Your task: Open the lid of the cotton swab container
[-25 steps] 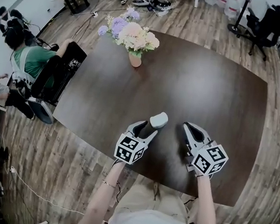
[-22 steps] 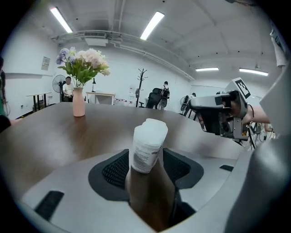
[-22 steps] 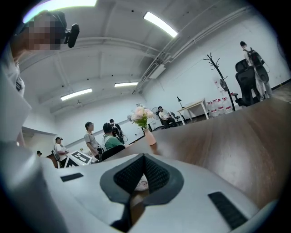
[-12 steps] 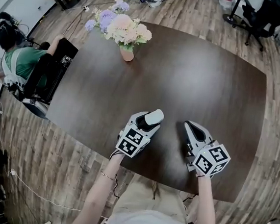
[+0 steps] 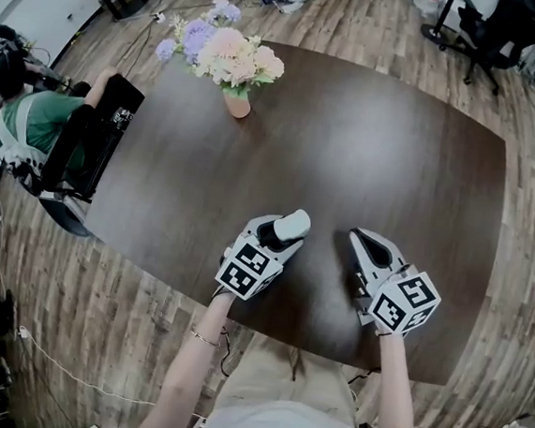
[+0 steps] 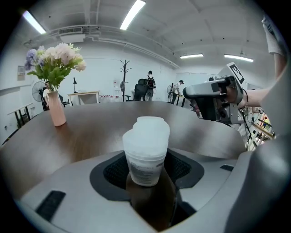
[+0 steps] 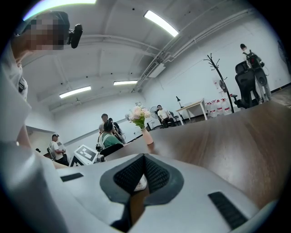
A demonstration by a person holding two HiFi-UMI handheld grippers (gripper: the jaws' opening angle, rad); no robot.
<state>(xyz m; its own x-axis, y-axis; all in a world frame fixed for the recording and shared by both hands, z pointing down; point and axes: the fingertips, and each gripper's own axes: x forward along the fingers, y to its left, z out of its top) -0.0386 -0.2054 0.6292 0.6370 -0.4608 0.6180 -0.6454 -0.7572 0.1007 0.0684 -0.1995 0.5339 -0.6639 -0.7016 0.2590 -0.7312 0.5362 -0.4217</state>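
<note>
The white cotton swab container stands on the dark table at the tips of my left gripper. In the left gripper view the container sits upright between the black pads, and its lid looks shifted at the top. The jaws stand wide and do not visibly press on it. My right gripper rests on the table to the right of the container, apart from it, jaws together. A small white patch shows in the right gripper, and I cannot tell what it is.
A pink vase of flowers stands at the table's far left. A seated person in green and a black chair are beside the left edge. The table's near edge runs just under both grippers. More office chairs stand far right.
The left gripper's jaws have spread a little wider round the container, and the container now stands more upright. The right gripper has stayed where it was.
</note>
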